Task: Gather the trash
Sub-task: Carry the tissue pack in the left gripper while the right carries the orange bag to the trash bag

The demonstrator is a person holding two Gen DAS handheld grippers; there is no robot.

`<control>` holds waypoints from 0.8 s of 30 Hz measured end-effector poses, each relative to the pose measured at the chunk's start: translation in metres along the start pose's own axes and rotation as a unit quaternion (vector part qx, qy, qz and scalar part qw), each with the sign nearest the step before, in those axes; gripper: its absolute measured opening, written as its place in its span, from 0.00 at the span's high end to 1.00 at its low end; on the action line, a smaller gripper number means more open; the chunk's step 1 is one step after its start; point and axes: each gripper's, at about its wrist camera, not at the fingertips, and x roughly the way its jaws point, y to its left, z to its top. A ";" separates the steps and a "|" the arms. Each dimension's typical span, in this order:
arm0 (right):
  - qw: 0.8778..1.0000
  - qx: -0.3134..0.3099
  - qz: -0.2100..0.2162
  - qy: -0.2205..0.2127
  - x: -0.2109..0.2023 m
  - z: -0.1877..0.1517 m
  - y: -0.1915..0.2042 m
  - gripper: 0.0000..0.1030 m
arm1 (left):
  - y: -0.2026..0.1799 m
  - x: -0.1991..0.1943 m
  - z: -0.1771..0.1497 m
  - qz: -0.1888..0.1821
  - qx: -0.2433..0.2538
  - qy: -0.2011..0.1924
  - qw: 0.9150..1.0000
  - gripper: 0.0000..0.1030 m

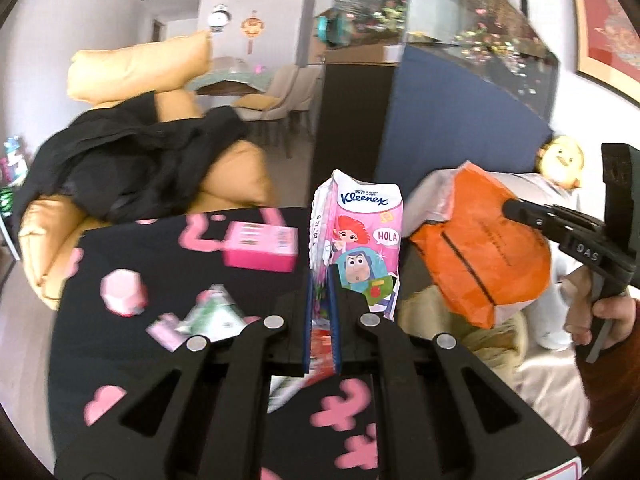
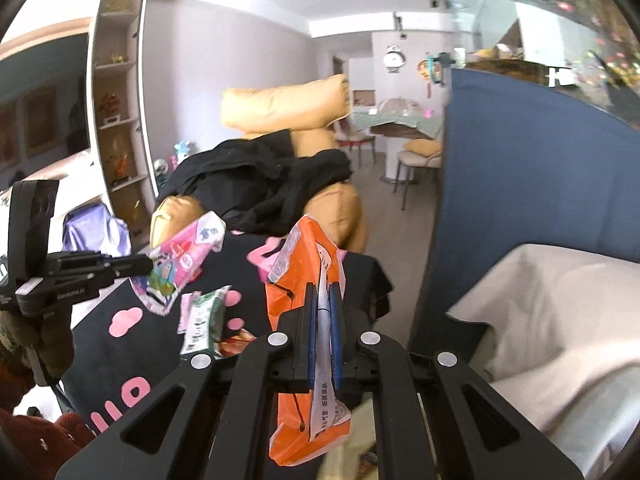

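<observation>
My left gripper (image 1: 322, 280) is shut on a pink Kleenex tissue wrapper (image 1: 360, 240) and holds it upright above the black table (image 1: 120, 352). It also shows in the right wrist view (image 2: 180, 256), held by the left gripper (image 2: 146, 264). My right gripper (image 2: 324, 292) is shut on an orange plastic bag (image 2: 304, 276), lifted over the table's right edge; the bag also shows in the left wrist view (image 1: 480, 252), held by the right gripper (image 1: 510, 208). On the table lie a pink box (image 1: 260, 246), a pink cup-like piece (image 1: 122, 292) and a green-white wrapper (image 1: 212, 316).
The black table cloth (image 2: 120, 344) has pink shapes. A tan armchair (image 1: 224, 176) with black clothing (image 1: 132, 168) stands behind it. A blue panel (image 2: 520, 184) and a white-covered seat (image 2: 560, 320) are at the right. A green-white wrapper (image 2: 202, 316) lies on the cloth.
</observation>
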 end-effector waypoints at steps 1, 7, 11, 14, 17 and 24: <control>1.000 0.002 -0.006 -0.003 -0.007 -0.002 -0.007 0.92 | -0.011 0.004 0.000 -0.008 -0.001 0.002 1.000 0.93; 0.999 0.015 -0.037 -0.013 -0.038 -0.020 -0.048 0.92 | -0.065 0.030 -0.010 -0.049 -0.020 0.029 0.998 0.93; 0.998 0.024 -0.055 -0.012 -0.052 -0.033 -0.069 0.92 | -0.099 0.046 -0.018 -0.072 -0.002 0.045 0.996 0.93; 0.997 0.034 -0.065 -0.010 -0.058 -0.040 -0.082 0.92 | -0.112 0.055 -0.020 -0.081 0.007 0.056 0.995 0.93; 0.996 0.050 -0.068 -0.009 -0.061 -0.047 -0.095 0.92 | -0.121 0.062 -0.021 -0.081 0.016 0.064 0.995 0.93; 0.995 0.073 -0.066 0.004 -0.049 -0.065 -0.101 0.92 | -0.127 0.066 -0.021 -0.083 0.029 0.065 0.994 0.93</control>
